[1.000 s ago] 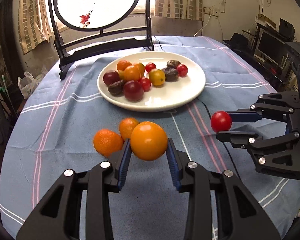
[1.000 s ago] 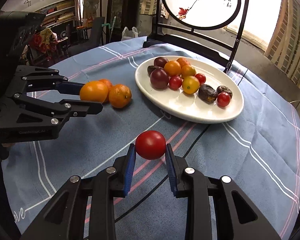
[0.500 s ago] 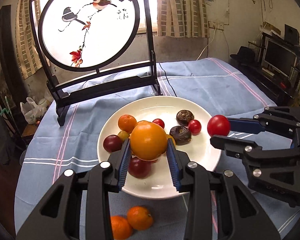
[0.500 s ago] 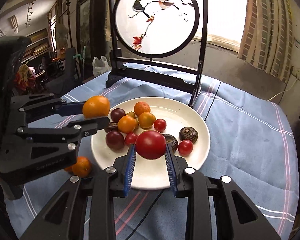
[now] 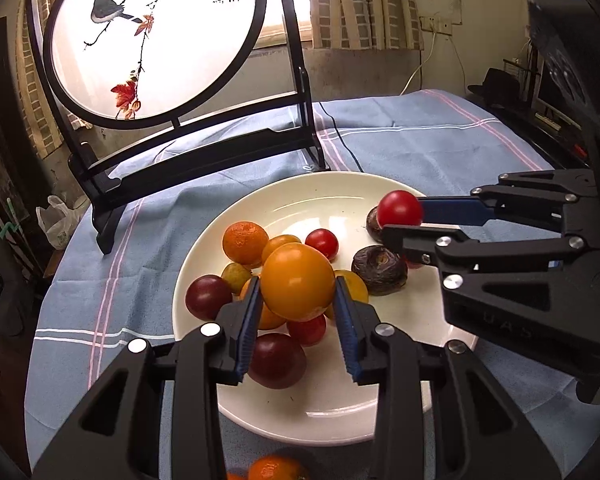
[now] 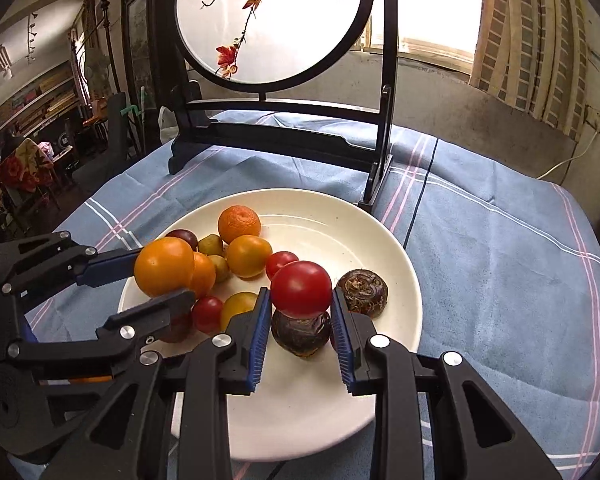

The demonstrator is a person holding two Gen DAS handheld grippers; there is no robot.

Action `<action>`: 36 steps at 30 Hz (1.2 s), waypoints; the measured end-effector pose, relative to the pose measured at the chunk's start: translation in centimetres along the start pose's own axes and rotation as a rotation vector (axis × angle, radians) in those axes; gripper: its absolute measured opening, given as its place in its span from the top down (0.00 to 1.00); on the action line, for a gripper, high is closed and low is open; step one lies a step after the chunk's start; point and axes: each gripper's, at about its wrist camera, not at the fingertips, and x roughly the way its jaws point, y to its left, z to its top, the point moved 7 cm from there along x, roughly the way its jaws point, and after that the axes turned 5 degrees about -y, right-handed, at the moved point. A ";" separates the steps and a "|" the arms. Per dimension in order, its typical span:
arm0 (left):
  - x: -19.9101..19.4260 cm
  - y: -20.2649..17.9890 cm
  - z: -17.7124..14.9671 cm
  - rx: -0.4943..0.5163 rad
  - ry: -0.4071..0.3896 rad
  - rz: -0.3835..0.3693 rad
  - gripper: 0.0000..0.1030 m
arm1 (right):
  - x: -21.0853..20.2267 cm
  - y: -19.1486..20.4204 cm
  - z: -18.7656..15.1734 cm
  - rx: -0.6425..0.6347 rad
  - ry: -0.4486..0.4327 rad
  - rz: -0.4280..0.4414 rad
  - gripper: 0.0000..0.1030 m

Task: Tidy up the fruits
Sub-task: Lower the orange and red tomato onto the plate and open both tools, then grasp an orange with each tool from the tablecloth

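While both tongs hang over white plate [image 5: 332, 188] mid-frame: left tongs [image 5: 296, 312] clamp orange fruit [image 5: 297, 281], right tongs [image 6: 300, 320] clamp red tomato [image 6: 301, 289]. Step: carry-to-plate. Next: lower into bare plate patch at lower centre, then release gently; round fruit likely to roll.

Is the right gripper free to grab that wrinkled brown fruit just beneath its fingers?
Probably not yet: the right gripper is shut on a red tomato, which sits right above the wrinkled brown fruit on the plate. It must drop the tomato first.
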 end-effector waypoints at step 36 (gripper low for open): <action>-12.4 13.6 -11.6 -0.126 -0.027 0.106 0.25 | -3.6 16.7 -10.3 -0.374 0.129 0.209 0.55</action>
